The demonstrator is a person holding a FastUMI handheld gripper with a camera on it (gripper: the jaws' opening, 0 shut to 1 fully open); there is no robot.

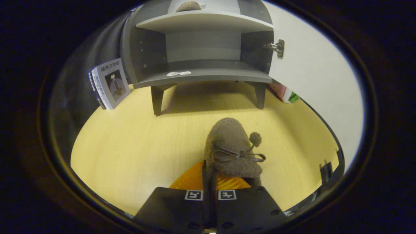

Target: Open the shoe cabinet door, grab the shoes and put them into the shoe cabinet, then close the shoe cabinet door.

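The gripper (210, 182) had its two fingers drawn close together, clamped on the rear edge of a brown fuzzy shoe (231, 148), which rose from between them and pointed toward twelve o'clock. A dark bow (239, 156) crossed the top of the shoe, and a small pompom (255, 138) stood off its side toward one o'clock. Below the shoe lay the yellow wooden floor (130, 146); whether the sole touched it could not be told. Beyond the shoe, toward twelve o'clock and well apart from it, stood the grey shoe cabinet (204, 58) on short dark legs, its interior open to view. The lower shelf (208, 76) carried a small white sticker (178, 73) near its front edge. A second brown shoe (188, 6) rested on the upper shelf (204, 22). The white cabinet door (312, 74) was swung open toward two o'clock, fixed by a metal hinge (278, 47) to the cabinet's side wall. A colourful item (287, 94), partly hidden, lay on the floor behind the lower edge of the door. Toward ten o'clock, a book (109, 83) leaned upright against the cabinet's outer side.
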